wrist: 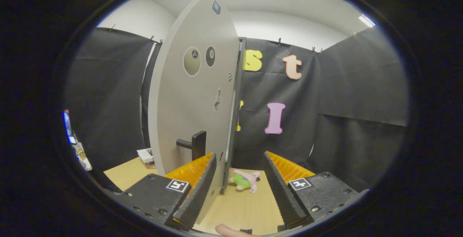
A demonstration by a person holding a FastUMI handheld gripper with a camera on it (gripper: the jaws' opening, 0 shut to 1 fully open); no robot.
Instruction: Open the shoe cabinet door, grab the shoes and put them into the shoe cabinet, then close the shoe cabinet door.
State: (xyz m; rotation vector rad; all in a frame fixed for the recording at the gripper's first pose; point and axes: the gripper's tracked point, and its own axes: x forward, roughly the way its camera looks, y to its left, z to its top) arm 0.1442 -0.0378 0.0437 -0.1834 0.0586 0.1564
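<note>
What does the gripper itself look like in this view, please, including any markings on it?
The gripper has two long, straight fingers with ribbed inner faces, set on black blocky bodies with screws. Each body carries a small square black-and-white tag. Ridged orange panels sit along the fingers' outer sides. No cable or sleeve is visible.

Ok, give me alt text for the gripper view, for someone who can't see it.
A grey cabinet door with a dark handle stands edge-on just ahead of the open gripper, its edge between the spread fingers. A small pink and green plush toy lies on the wooden table beyond them.
</note>
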